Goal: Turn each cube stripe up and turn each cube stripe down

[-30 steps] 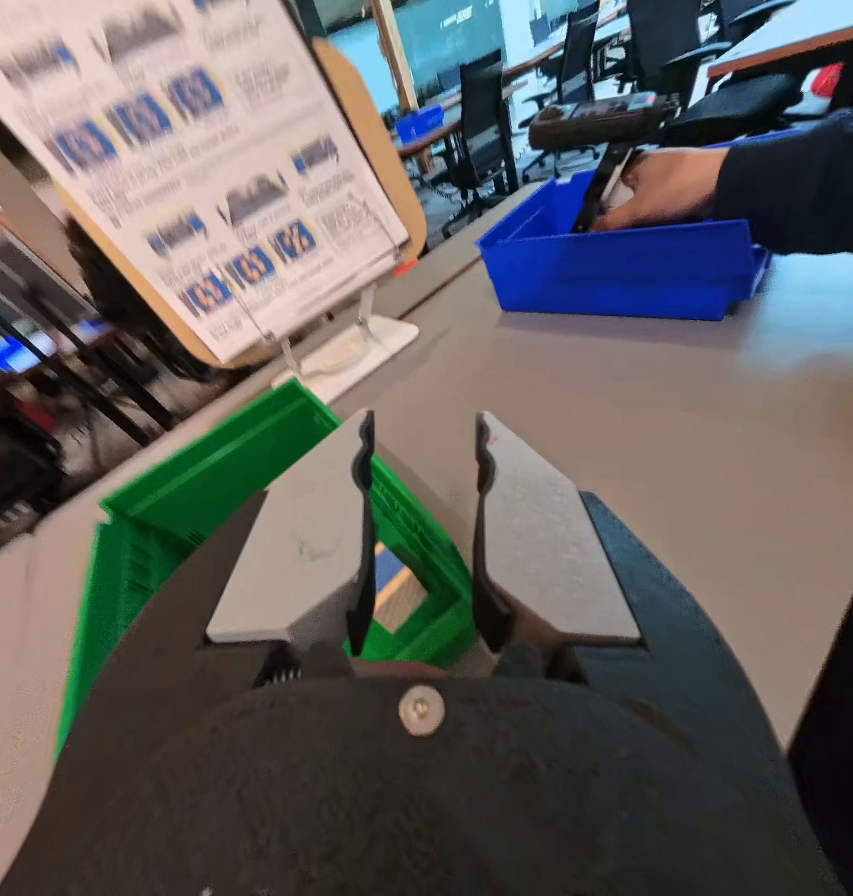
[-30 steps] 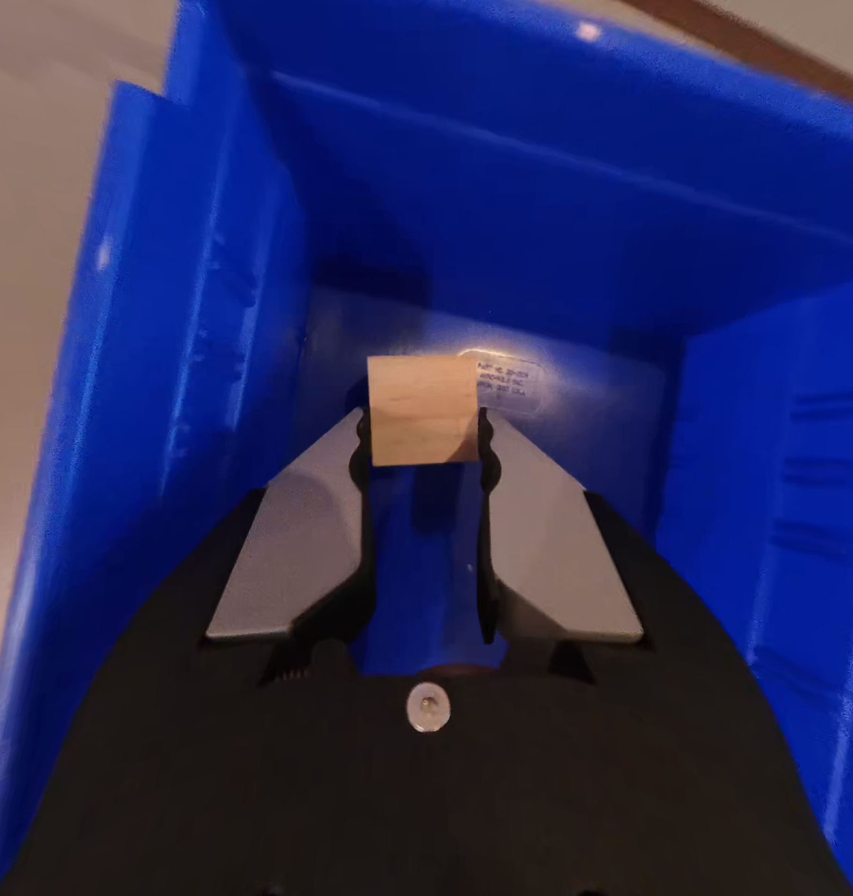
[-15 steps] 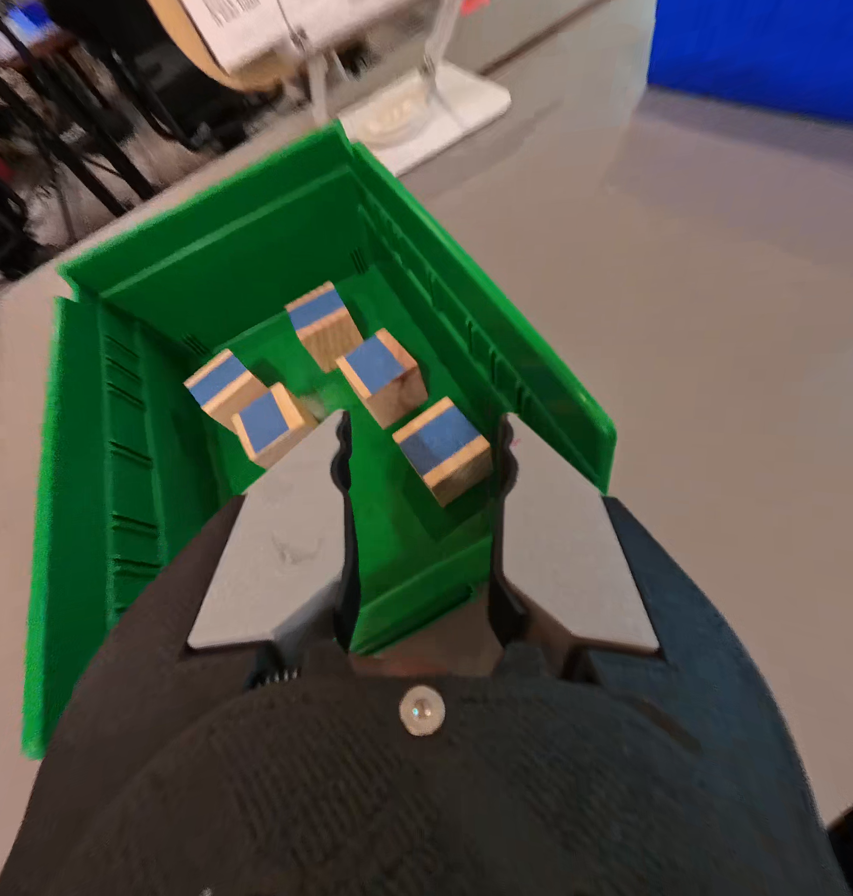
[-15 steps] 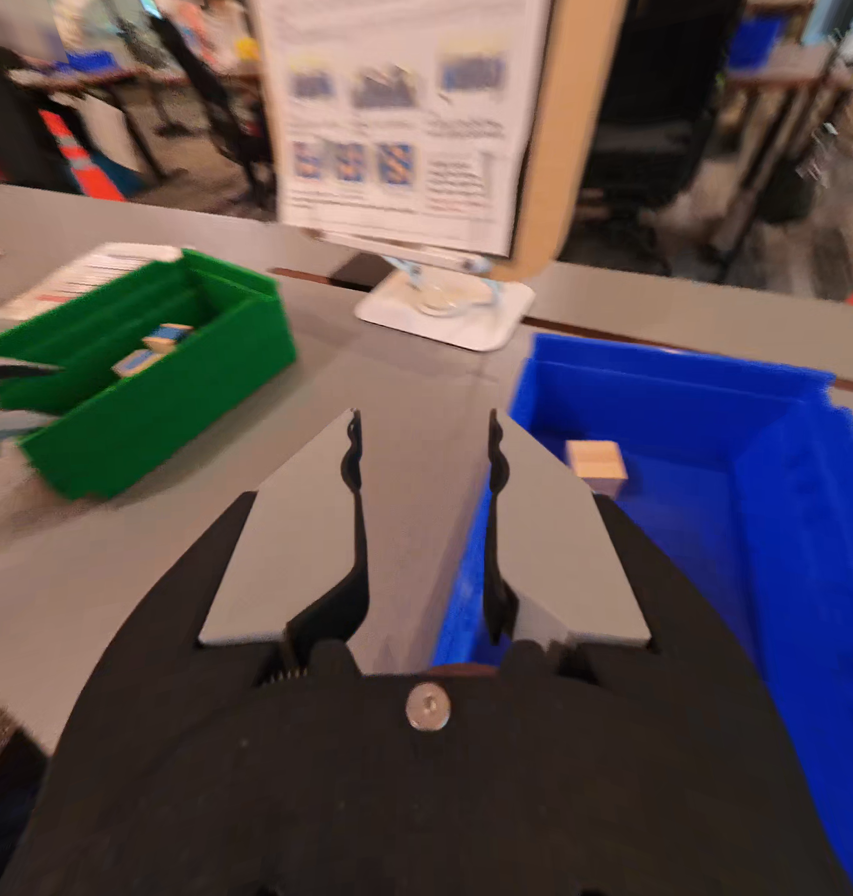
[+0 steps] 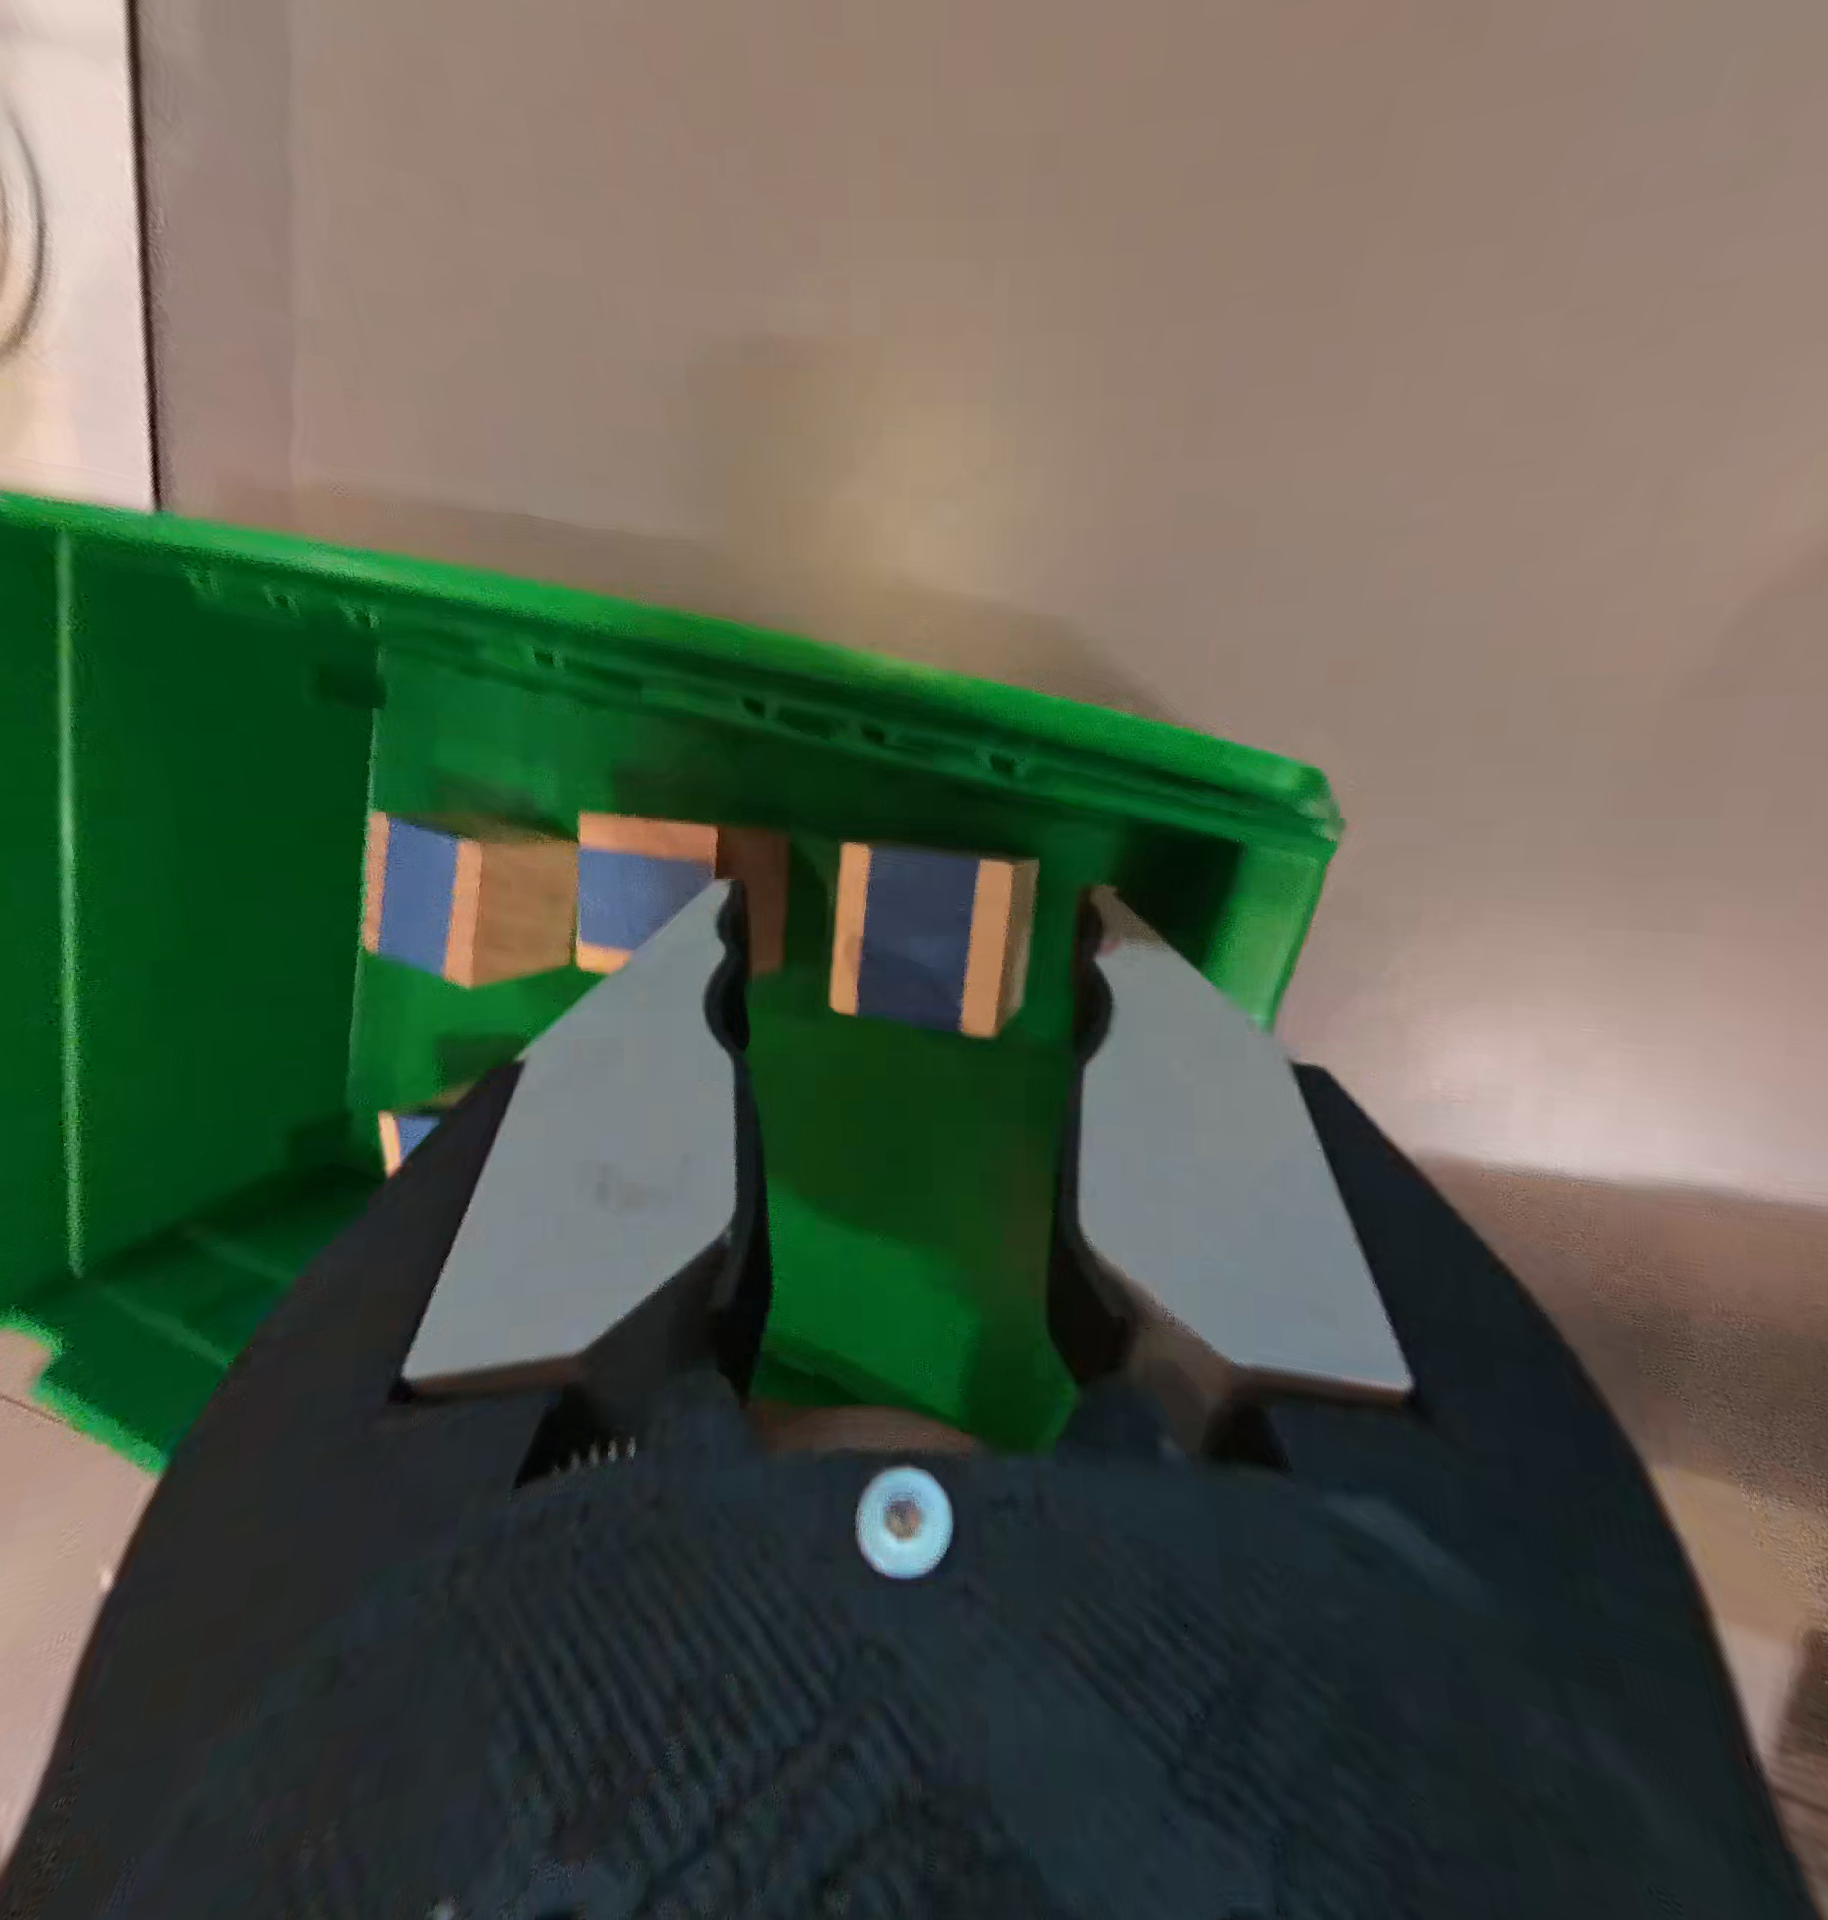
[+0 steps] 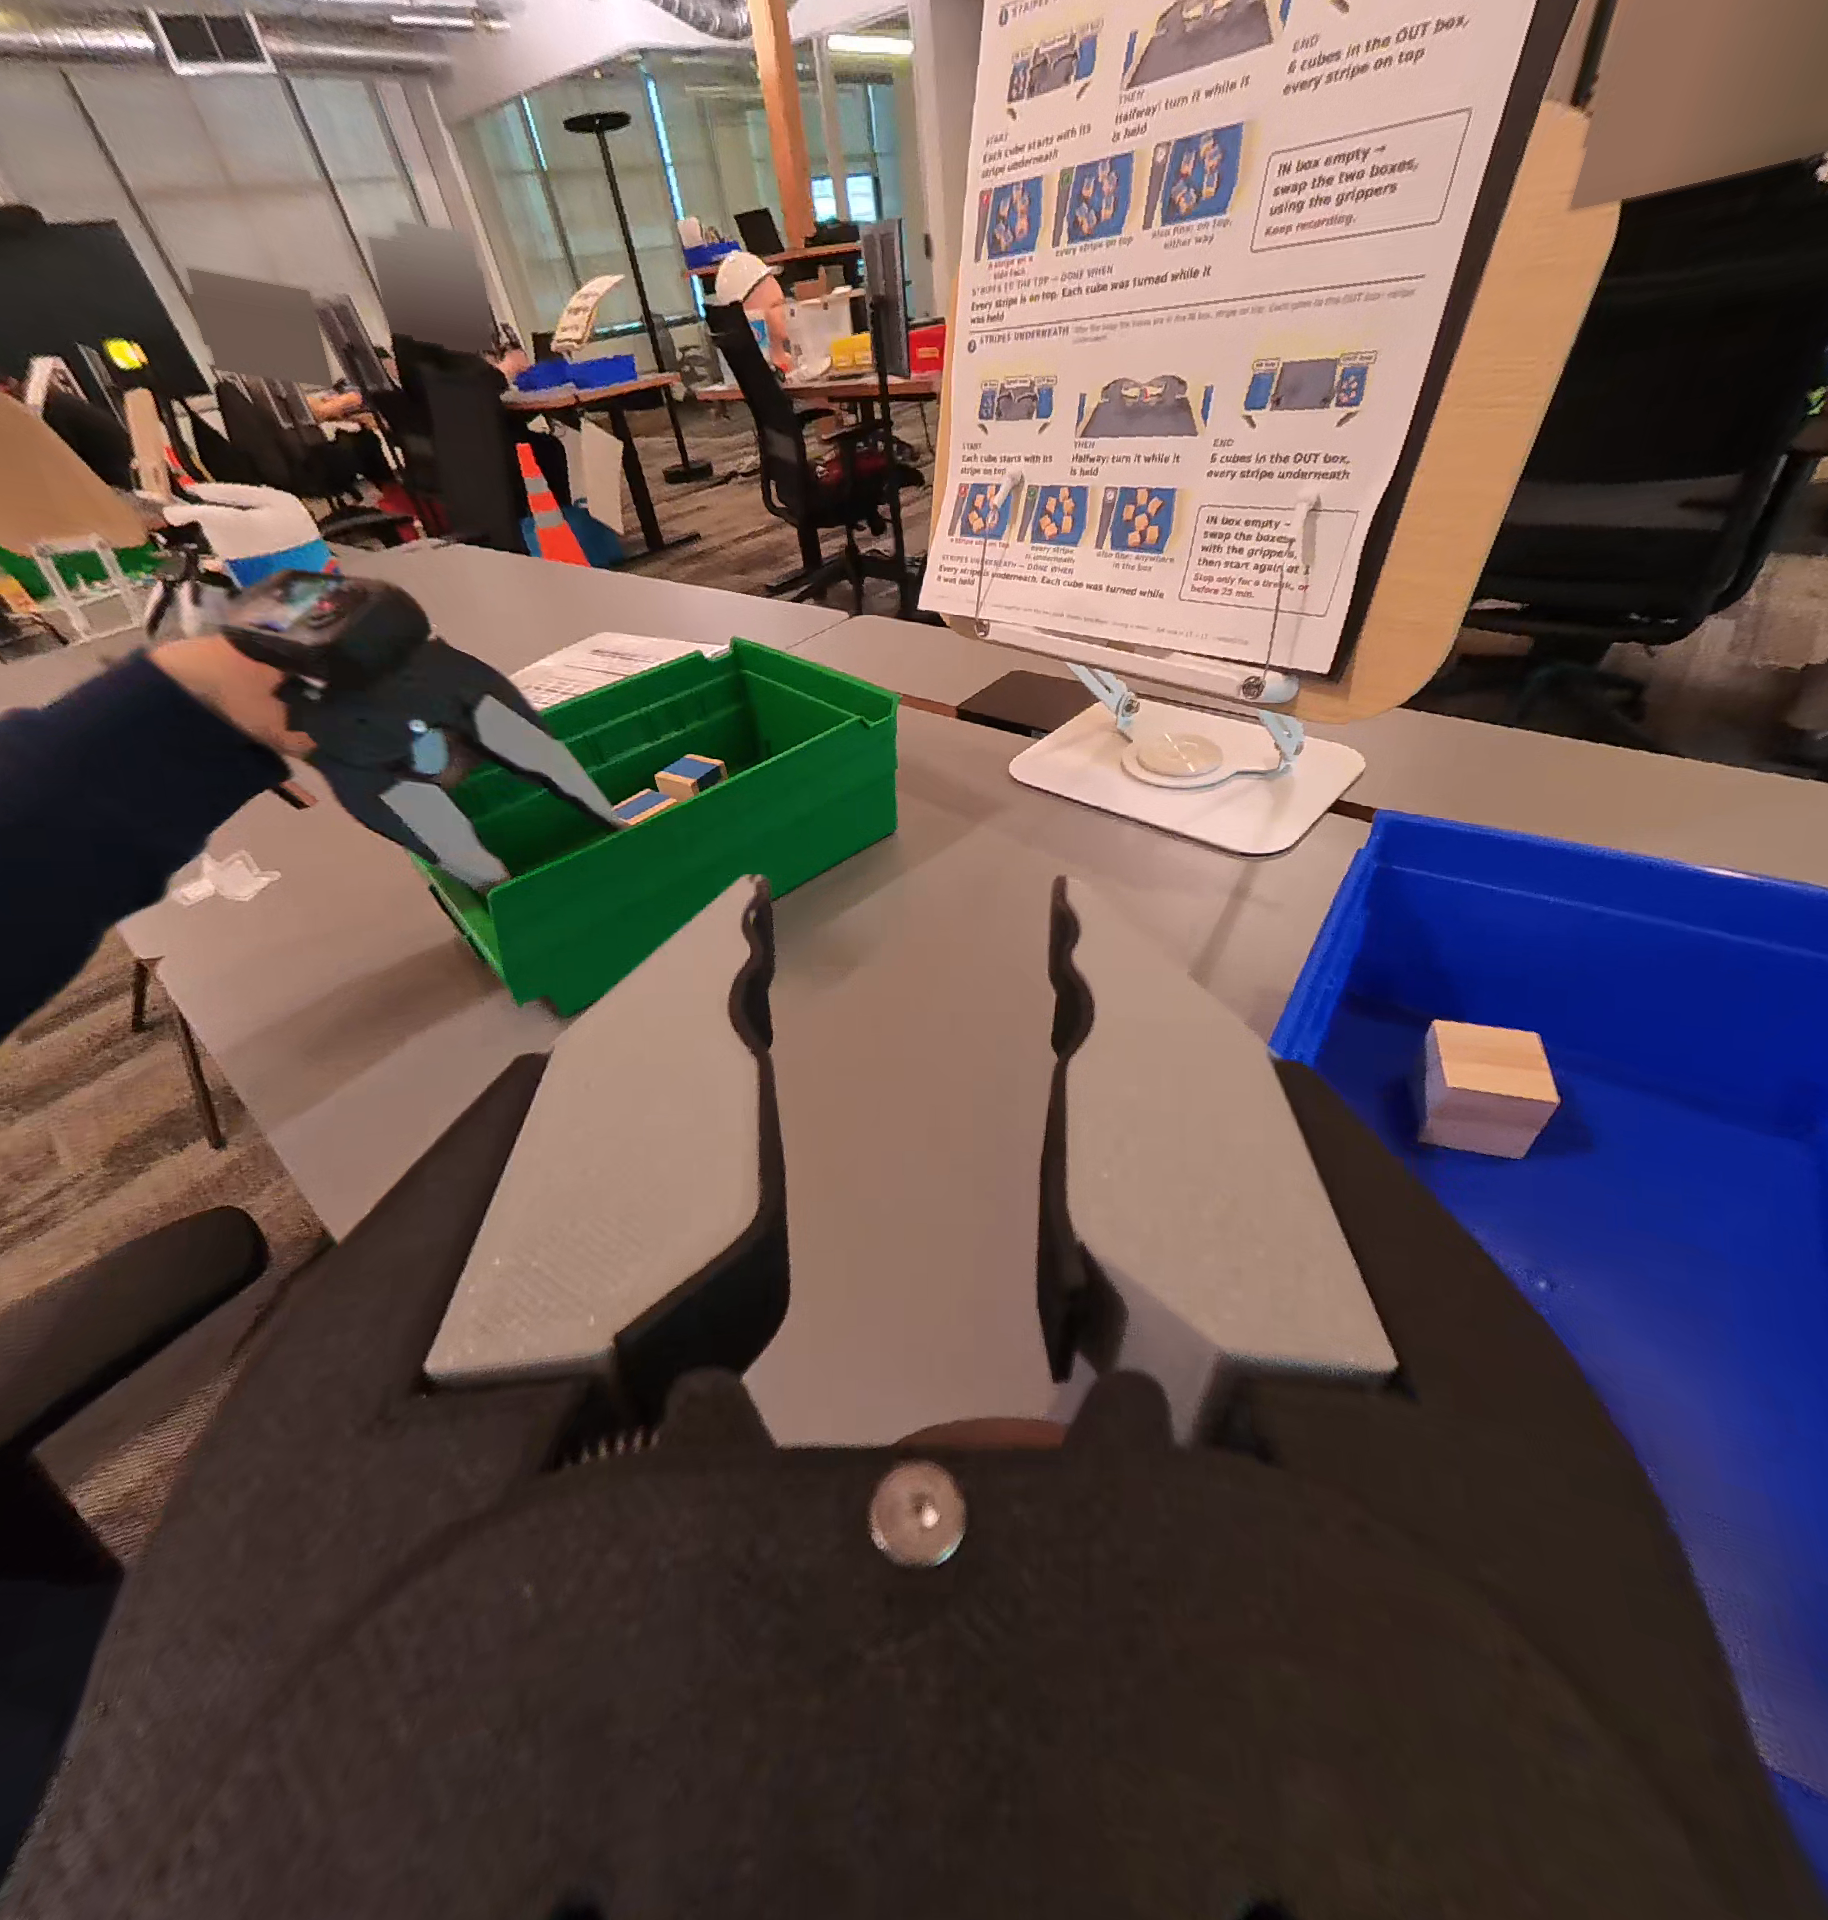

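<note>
My left gripper [image 5: 905, 904] is open and reaches down into the green bin [image 5: 214, 935]. Its jaws stand on either side of a wooden cube with a blue stripe on top [image 5: 925, 935], not touching it. Two more striped cubes [image 5: 463, 904] [image 5: 645, 888] lie to its left, and another is mostly hidden behind the left finger. In the right wrist view the left gripper [image 6: 557, 842] dips into the green bin [image 6: 702, 862]. My right gripper [image 6: 905, 914] is open and empty above the table. A plain-topped wooden cube [image 6: 1486, 1086] lies in the blue bin [image 6: 1637, 1299].
An instruction sheet on a white stand [image 6: 1190, 769] stands at the back of the grey table [image 6: 941, 831] between the bins. Papers [image 6: 598, 660] lie behind the green bin. A chair armrest [image 6: 110, 1320] is at the lower left. Desks, chairs and people fill the room beyond.
My right gripper let go of the plain cube in the blue bin and drew back over the table. My left gripper swung down into the green bin and closed in on a striped cube.
</note>
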{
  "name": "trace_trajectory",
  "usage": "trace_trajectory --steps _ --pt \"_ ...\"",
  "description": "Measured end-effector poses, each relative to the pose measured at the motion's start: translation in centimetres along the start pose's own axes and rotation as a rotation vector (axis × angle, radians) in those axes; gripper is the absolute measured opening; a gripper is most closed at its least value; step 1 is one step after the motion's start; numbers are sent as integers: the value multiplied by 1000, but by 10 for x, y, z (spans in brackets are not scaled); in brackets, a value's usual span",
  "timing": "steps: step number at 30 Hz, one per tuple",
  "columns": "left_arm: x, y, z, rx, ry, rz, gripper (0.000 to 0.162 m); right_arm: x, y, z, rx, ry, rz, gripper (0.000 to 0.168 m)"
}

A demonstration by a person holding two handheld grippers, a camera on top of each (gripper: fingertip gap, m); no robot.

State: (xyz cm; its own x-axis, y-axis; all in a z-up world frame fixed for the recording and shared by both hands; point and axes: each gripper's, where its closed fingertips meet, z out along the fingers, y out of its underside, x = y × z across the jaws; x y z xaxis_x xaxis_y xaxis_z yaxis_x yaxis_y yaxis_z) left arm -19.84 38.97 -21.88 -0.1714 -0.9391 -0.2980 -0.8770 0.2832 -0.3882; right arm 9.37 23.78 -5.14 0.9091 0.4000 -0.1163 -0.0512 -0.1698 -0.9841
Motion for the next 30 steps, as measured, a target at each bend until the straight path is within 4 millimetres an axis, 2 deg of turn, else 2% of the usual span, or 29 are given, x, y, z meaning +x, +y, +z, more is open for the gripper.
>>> trace_trajectory --steps 1,3,4,6,10,13,15,18,20,22,25,28,30 --pt "-4 -2 6 1 1 33 54 -1 1 -1 -5 -7 6 51" --pt "-9 3 19 -55 33 27 59 -3 2 -1 -6 -15 2 51" --pt "-7 2 22 -49 88 4 50 -5 2 -1 -7 -15 -4 51" --pt "-4 0 25 -36 163 -37 50 -8 1 0 -6 -21 -17 51" --pt "-6 7 21 -82 195 -46 54 -11 5 4 -27 -20 -39 51" --pt "-1 6 13 -66 206 -29 54 -9 6 6 -28 -9 -42 51" --pt "1 11 13 -89 213 -32 54 -11 6 6 -27 -22 -33 51" --pt "2 33 28 -185 200 -29 54 -14 7 8 -32 -24 -39 51" --pt "6 45 40 -239 207 -19 45 -16 8 9 -36 -20 -51 51" --pt "2 42 44 -205 182 -19 45 -19 9 9 -41 -22 -61 51" --pt "-14 28 25 -84 67 -13 44 -22 14 12 -55 -50 -50 51" --pt "-31 -5 -20 148 -144 -1 44 -34 23 17 -88 -137 -11 51" --pt "-26 -40 -55 348 -291 44 44 -48 26 23 -93 -218 28 51"
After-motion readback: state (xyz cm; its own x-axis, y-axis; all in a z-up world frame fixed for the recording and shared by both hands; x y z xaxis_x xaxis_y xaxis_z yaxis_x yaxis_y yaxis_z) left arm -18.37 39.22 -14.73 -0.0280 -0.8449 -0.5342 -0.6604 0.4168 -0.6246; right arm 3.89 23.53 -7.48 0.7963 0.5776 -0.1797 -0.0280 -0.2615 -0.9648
